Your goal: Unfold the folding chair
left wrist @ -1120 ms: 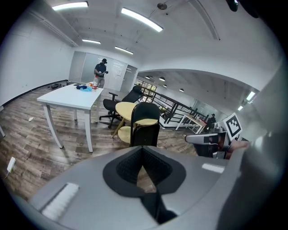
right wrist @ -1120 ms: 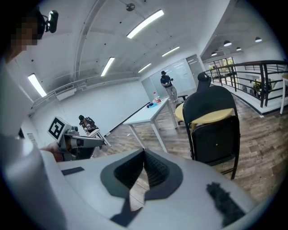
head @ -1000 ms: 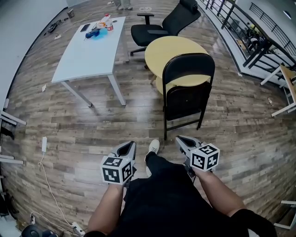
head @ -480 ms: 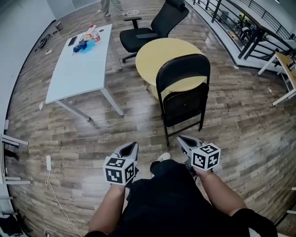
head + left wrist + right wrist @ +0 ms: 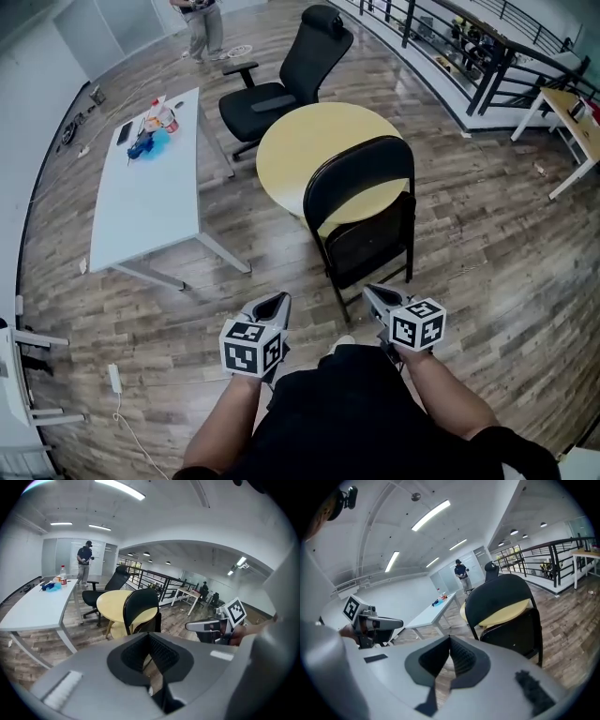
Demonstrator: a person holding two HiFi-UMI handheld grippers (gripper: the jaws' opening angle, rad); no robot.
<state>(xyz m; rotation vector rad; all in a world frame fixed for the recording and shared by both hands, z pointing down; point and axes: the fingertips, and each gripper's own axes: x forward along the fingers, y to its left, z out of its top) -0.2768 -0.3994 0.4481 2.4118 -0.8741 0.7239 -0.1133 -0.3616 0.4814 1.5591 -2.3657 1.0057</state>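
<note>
Wood-plank floor (image 5: 487, 272), pale walls (image 5: 28, 103). Long white table (image 5: 141, 202) on L w/ bottle (image 5: 167, 117) & blue item (image 5: 150, 142) at far end. Round yellow table (image 5: 300, 155) mid-rm, black office chair (image 5: 281, 80) just behind. Black railing (image 5: 487, 82) along R side, light desk (image 5: 572, 108) at R edge. Strip lights (image 5: 430, 515) on white ceiling. Person (image 5: 202, 23) standing at far end. White cable (image 5: 127, 422) on floor, near L.

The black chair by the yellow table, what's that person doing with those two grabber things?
A person holds a two-jaw gripper in each hand and faces the folded black chair, which stands upright beside the round yellow table. The left gripper and right gripper are both shut and empty, short of the chair and not touching it. The chair is not yet unfolded.
</note>
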